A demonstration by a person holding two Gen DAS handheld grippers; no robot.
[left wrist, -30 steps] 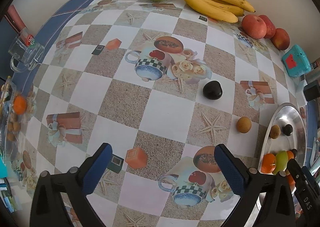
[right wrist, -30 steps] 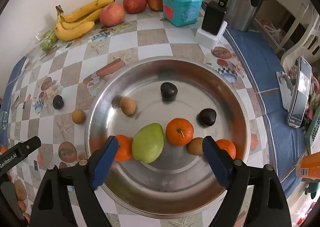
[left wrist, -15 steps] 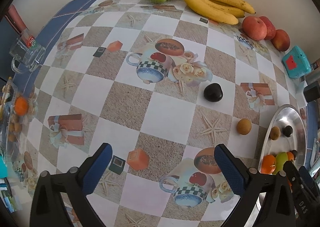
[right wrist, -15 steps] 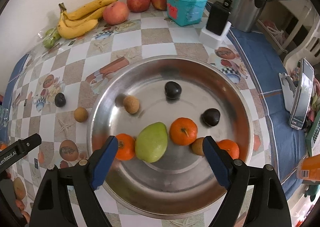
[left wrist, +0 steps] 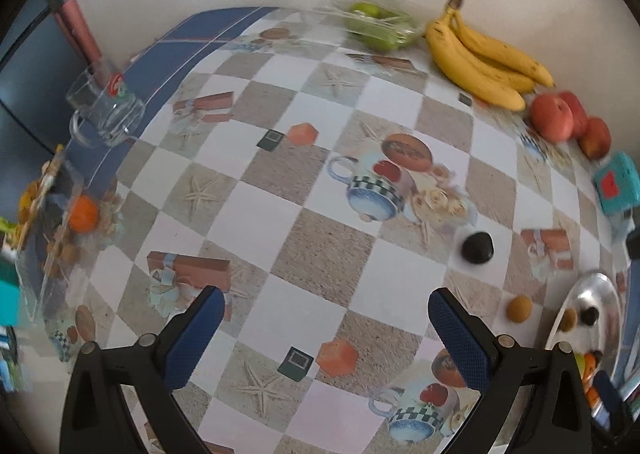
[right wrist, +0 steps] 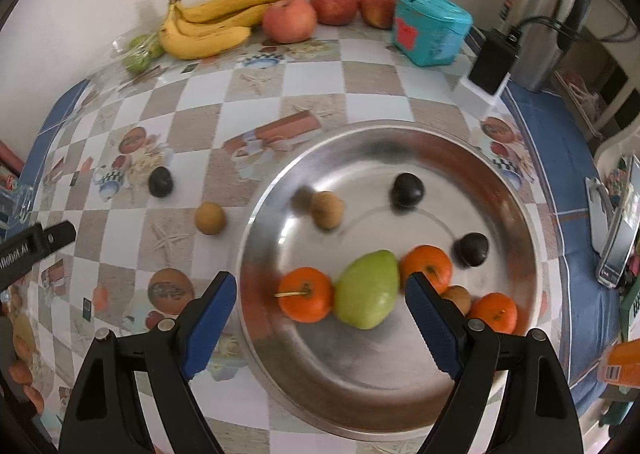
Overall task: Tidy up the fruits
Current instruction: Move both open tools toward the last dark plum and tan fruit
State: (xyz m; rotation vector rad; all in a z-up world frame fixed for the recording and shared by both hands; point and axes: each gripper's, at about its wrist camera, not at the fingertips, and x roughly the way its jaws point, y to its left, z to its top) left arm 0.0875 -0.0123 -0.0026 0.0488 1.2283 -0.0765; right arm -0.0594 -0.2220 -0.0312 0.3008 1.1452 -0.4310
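A steel tray [right wrist: 516,210] holds three oranges, a green pear [right wrist: 366,290], two dark plums and small brown fruits. A dark plum [right wrist: 161,182] and a small brown fruit [right wrist: 209,218] lie on the tablecloth left of it; they also show in the left wrist view as the plum [left wrist: 477,248] and brown fruit [left wrist: 519,308]. My right gripper [right wrist: 320,294] is open and empty above the tray's near side. My left gripper [left wrist: 326,314] is open and empty above the tablecloth, left of the plum. The tray edge [left wrist: 608,294] shows at far right.
Bananas [right wrist: 212,26], three apples [right wrist: 289,20], a bag of green fruit [left wrist: 378,24] and a teal box [right wrist: 430,28] line the wall. A kettle [right wrist: 544,10] and charger stand right. A glass mug [left wrist: 106,114] and a clear box with an orange [left wrist: 82,214] sit left.
The left gripper has swung left, so the mug and clear box come into view. The right gripper has drifted left and back over the tray. Both stay open.
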